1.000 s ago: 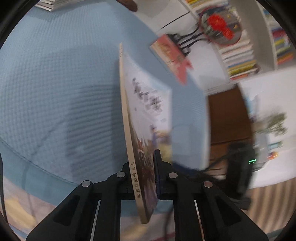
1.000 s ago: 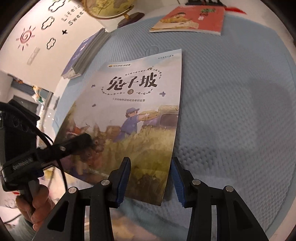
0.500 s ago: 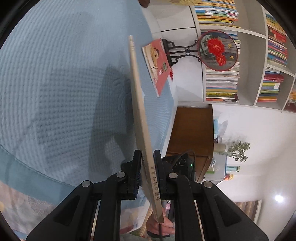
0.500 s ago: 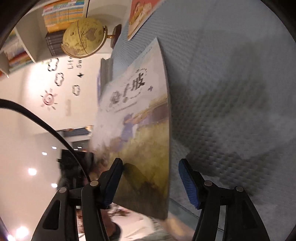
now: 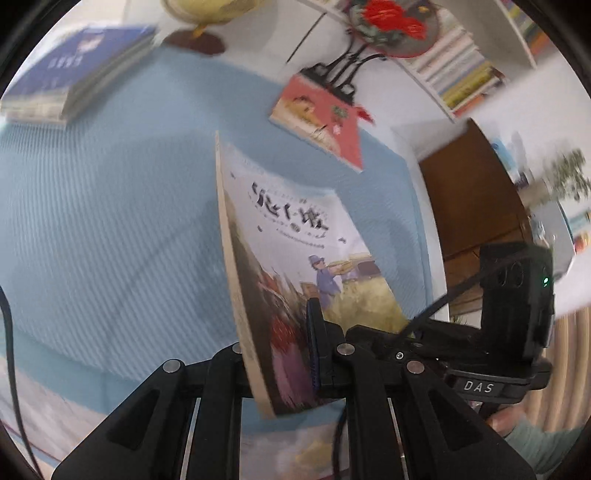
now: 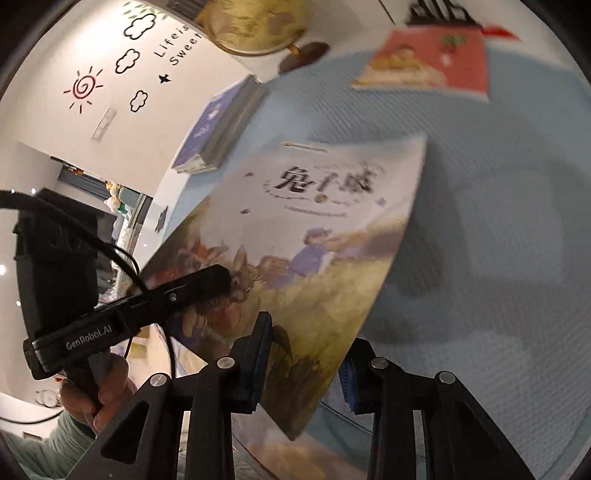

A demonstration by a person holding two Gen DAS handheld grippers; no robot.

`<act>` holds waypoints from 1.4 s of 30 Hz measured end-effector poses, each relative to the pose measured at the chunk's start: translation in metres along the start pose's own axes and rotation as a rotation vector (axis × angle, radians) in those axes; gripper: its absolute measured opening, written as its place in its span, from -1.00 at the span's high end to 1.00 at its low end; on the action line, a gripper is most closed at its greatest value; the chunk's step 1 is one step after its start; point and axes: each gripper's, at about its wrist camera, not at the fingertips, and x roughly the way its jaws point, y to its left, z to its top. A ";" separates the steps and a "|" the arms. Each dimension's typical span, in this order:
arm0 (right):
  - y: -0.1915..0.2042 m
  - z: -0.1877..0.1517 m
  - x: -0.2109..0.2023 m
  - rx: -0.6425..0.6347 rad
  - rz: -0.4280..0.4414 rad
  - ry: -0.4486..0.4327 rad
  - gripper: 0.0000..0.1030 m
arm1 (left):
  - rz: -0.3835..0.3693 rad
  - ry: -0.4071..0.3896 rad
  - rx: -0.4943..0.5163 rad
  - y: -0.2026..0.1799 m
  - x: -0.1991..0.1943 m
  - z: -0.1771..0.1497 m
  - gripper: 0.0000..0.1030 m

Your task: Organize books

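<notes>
Left fingers (image 5: 316, 339) pinching picture book (image 5: 295, 258) near spine, tilted, top edge away

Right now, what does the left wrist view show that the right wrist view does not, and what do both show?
Only the left wrist view: the bookshelf, the red fan ornament, the brown cabinet, a plant.

Only the right wrist view: the wall stickers, the hand that holds the left gripper.

Both: the picture book, held clear of the blue cloth by the left gripper, shut on its spine edge; the right gripper, its jaws closing around the book's lower corner; the red book, the blue stack and the globe.
</notes>
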 end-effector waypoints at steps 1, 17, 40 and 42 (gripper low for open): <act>0.009 0.002 -0.002 -0.017 -0.021 -0.020 0.36 | -0.017 -0.002 0.005 0.003 -0.005 0.004 0.80; 0.184 0.134 0.079 -0.237 -0.064 -0.176 0.33 | -0.011 -0.217 0.019 0.156 -0.123 0.116 0.78; 0.208 0.254 0.238 -0.194 -0.135 0.010 0.32 | 0.174 -0.187 -0.079 0.306 -0.076 0.211 0.29; 0.207 0.254 0.237 -0.190 -0.125 0.002 0.21 | 0.188 -0.188 -0.084 0.307 -0.078 0.209 0.24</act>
